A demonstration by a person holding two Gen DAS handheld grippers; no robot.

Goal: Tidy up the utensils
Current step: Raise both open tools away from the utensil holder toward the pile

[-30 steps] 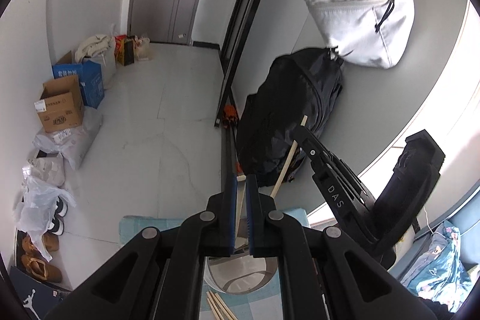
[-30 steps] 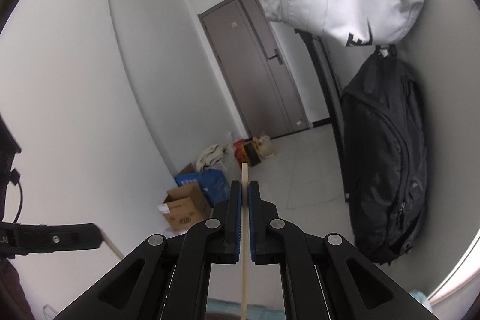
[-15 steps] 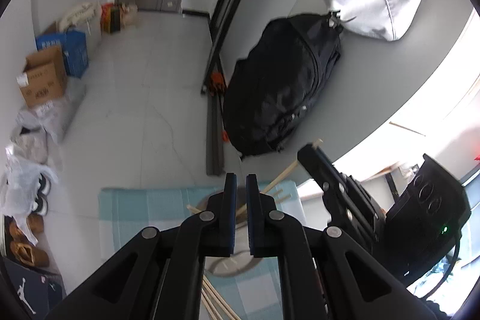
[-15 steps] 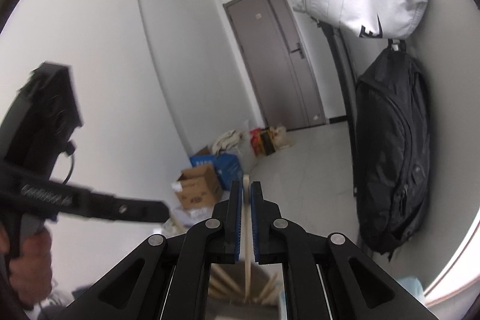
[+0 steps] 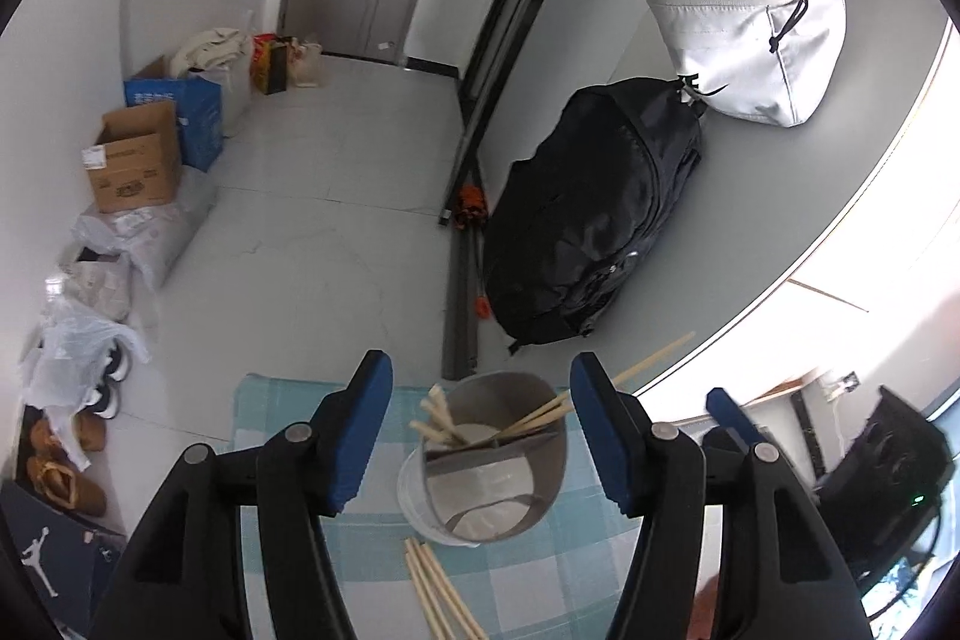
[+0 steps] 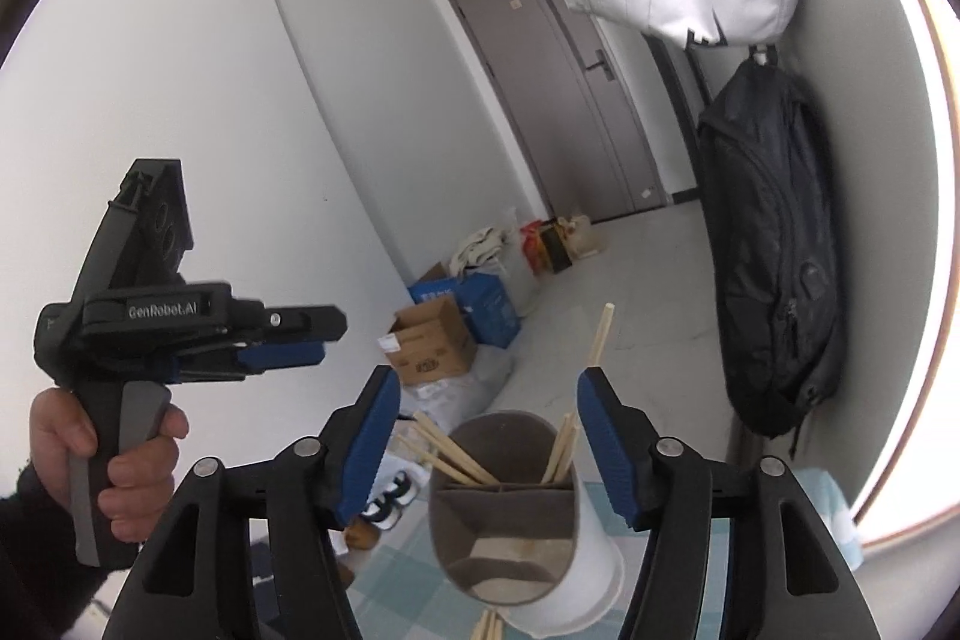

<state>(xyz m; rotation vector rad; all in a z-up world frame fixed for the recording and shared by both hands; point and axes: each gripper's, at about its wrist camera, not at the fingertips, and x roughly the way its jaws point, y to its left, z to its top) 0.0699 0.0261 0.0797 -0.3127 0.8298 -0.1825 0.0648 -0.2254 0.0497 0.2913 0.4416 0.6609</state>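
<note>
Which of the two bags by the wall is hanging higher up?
The white bag. It hangs above the black backpack, which reaches down to the floor.

Utensil holder (image 5: 492, 466) on checked cloth (image 5: 288, 400), split inside by a divider into compartments. Chopsticks (image 5: 441, 418) leaning in the left compartment, more (image 5: 600, 391) in the right, tips above the rim. Loose chopsticks (image 5: 444, 595) flat on the cloth, just before the holder. Behind: floor, backpack (image 5: 594, 214) against the wall at right, bag (image 5: 750, 22) hanging above it. Boxes (image 5: 135, 157) along the left wall.
</note>
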